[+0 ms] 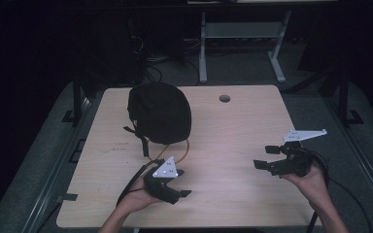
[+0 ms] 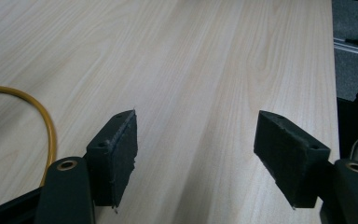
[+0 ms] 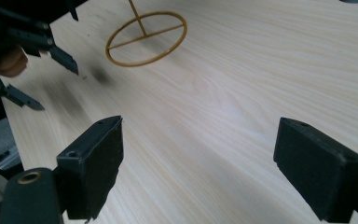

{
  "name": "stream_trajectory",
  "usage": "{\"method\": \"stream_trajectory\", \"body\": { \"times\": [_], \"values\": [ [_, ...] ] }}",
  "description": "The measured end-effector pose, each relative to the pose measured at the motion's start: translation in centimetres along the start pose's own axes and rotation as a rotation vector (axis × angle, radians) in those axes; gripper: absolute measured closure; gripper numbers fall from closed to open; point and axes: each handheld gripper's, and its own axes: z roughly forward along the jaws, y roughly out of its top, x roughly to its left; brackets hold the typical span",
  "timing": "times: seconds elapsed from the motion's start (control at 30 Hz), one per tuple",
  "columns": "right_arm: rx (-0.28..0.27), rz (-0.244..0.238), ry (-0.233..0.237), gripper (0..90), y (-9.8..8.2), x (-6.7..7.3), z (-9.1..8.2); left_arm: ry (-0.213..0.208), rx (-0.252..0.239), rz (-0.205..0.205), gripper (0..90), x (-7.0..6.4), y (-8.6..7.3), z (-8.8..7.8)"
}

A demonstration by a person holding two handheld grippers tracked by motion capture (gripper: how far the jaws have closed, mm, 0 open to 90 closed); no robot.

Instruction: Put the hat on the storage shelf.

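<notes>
The black bag (image 1: pixel 160 112) sits on the far left part of the table (image 1: pixel 233 145), ahead of the left gripper (image 1: pixel 177 182) and well apart from its jaws. It is a domed, rounded shape, and its long axis cannot be told with confidence. Straps (image 1: pixel 138 136) trail from its near edge toward the person.

A yellow wire hoop (image 1: pixel 182 149) protrudes from under the bag's near edge. In the right gripper view the hoop (image 3: pixel 145 38) lies flat on the table, a crossbar across it and a stem leading away toward the bag. In the left gripper view an arc of it (image 2: pixel 37 116) lies just beside the left jaw.

The left gripper's jaws stand wide apart, holding nothing, over bare wood. The right gripper (image 1: pixel 267 158) sits well to the right of the bag, jaws likewise spread and empty, aimed across the table toward the hoop.

Judgement: both grippers appear parked at a ready stance, nothing yet engaged.
</notes>
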Motion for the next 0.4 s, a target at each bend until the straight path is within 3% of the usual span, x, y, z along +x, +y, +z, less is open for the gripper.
{"method": "stream_trajectory", "body": {
  "times": [0.27,0.4],
  "values": [
    [0.006,0.007,-0.015,14.9,-2.2,0.2,-0.4,0.002,-0.004,-0.005,29.2,0.1,-0.1,0.0],
    [-0.026,0.005,-0.011,14.5,-3.9,1.0,-0.7,0.000,-0.022,-0.018,29.2,0.3,-0.1,-0.1]
  ]
}}
